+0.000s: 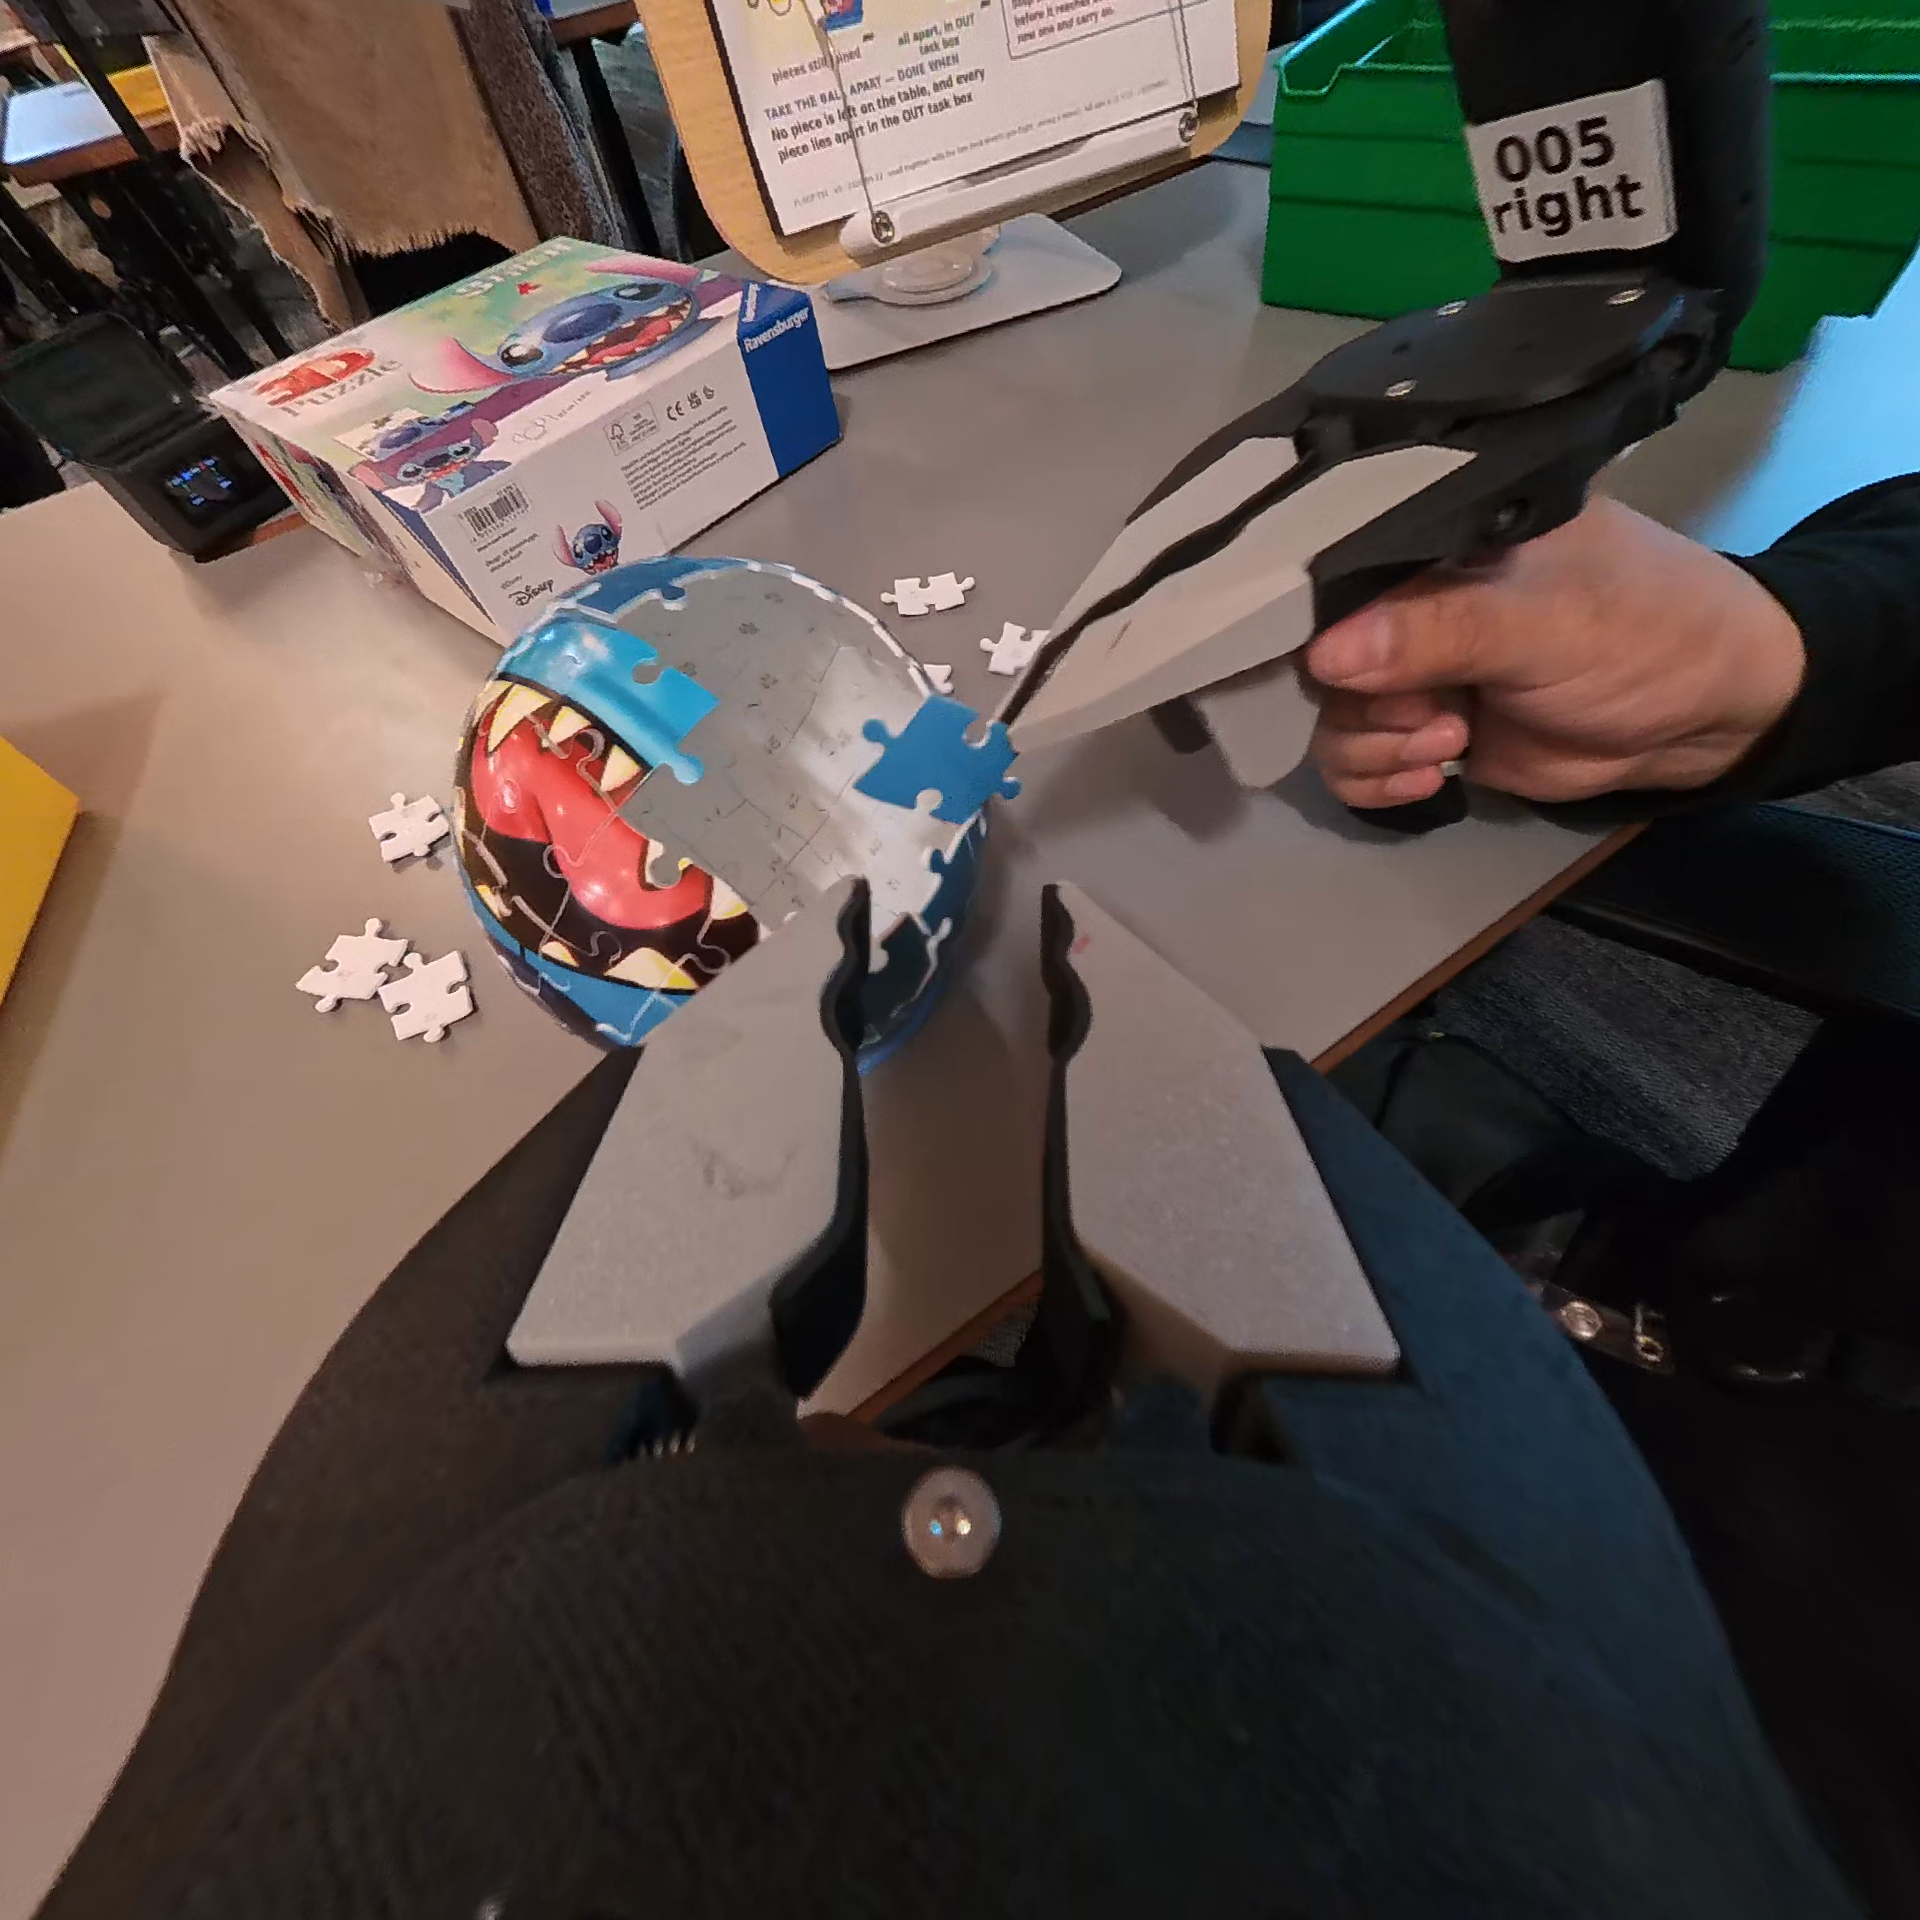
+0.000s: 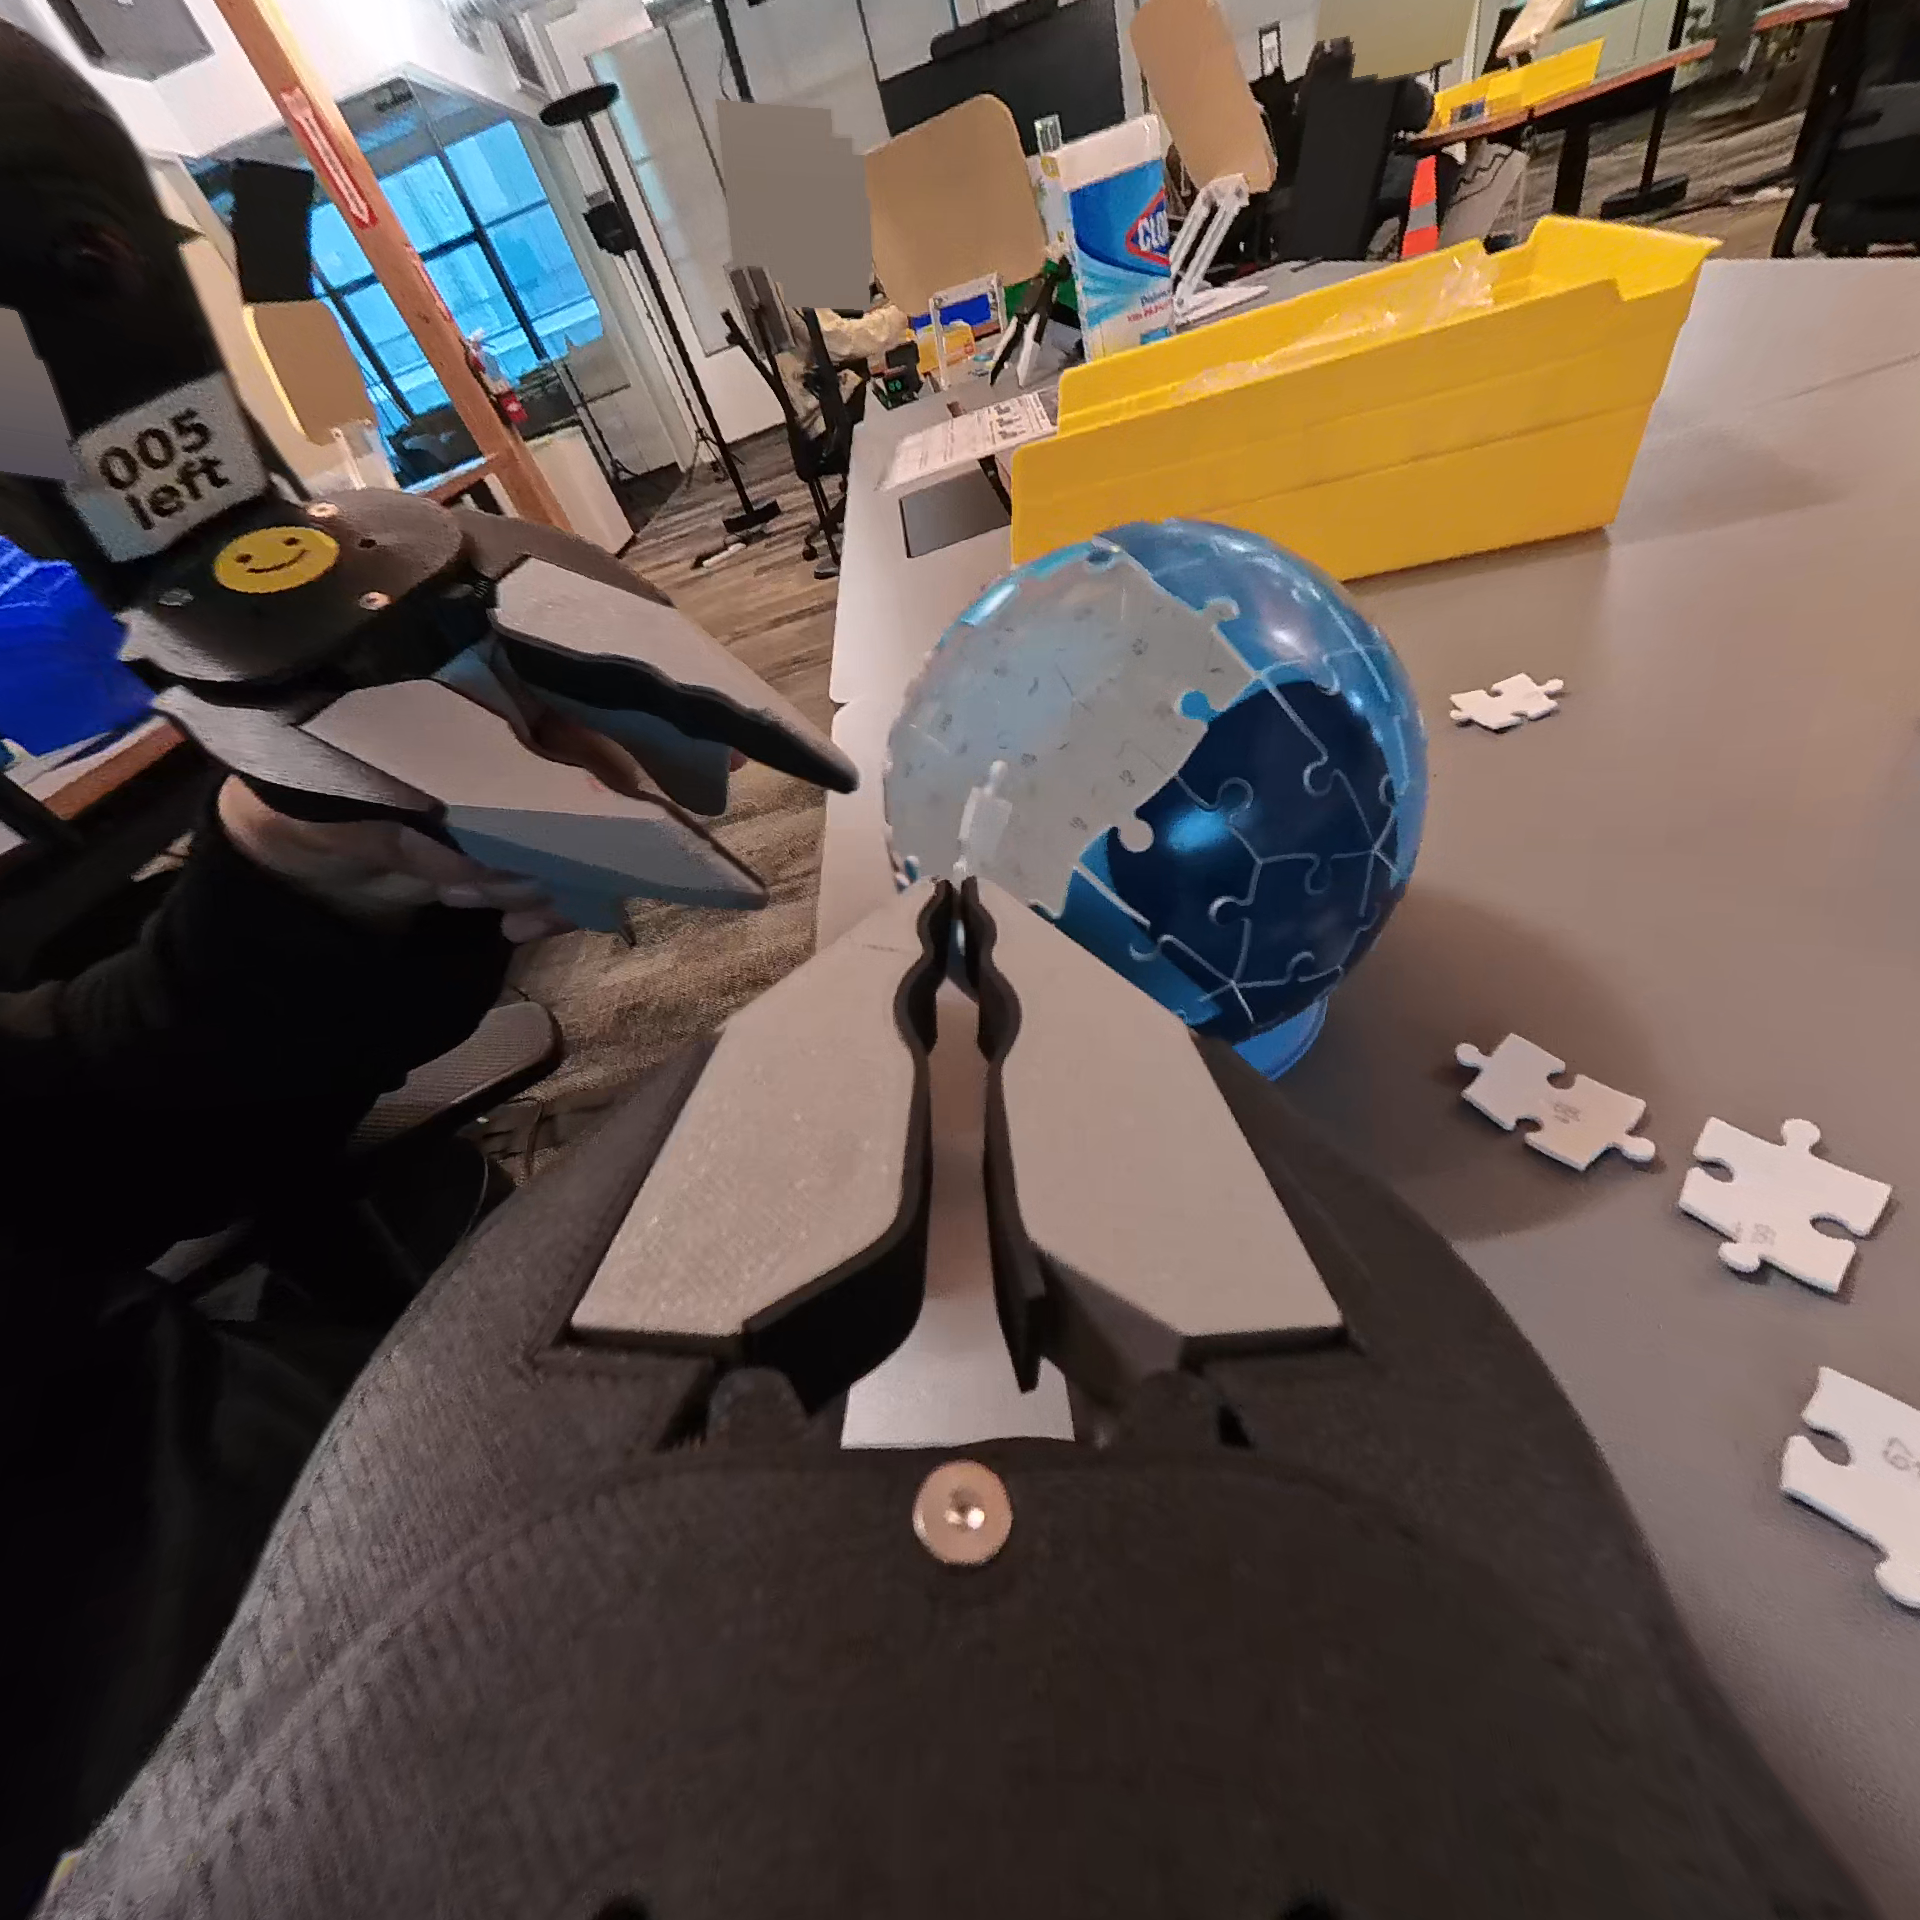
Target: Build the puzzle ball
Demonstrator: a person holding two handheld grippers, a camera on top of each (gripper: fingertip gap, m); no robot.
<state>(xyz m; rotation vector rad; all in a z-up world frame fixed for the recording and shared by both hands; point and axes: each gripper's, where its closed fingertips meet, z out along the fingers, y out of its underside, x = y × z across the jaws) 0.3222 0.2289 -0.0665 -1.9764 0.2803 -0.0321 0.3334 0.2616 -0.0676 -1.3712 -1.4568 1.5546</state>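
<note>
The puzzle ball (image 1: 717, 810) sits on the grey table (image 1: 208, 1195), close to the table's near edge. It is only partly built. A big hole at the top shows the pale inside of the shell. The front shows a red mouth with teeth.

Your right claw (image 1: 1003, 727) is clenched on one blue puzzle piece (image 1: 940, 769) by its edge. The piece hangs at the rim of the hole, on the side nearest your right hand (image 1: 1538, 675). I cannot tell if it touches the rim yet.

Your left claw (image 1: 951, 914) is released, with its jaws apart and nothing in them. It hovers just beside the ball's near side.

The piece looks thin, light and curved. Hold it by one edge, as you do now, so the tabs stay free to click in. The shell is probably hollow and light, so it may roll or cave in if you push hard. Steady the ball with your left claw on a built part, not on the open rim. Then press softly.

Watch the table edge. The ball is near it and could roll off toward you. There is more room farther in. Loose white pieces (image 1: 384, 971) lie around the ball, face down. The puzzle box (image 1: 540, 416) is behind it, well apart. A yellow bin (image 2: 1351, 416) stands on the far side, as the right wrist view shows. Come in from above, where nothing is in the way.
</note>
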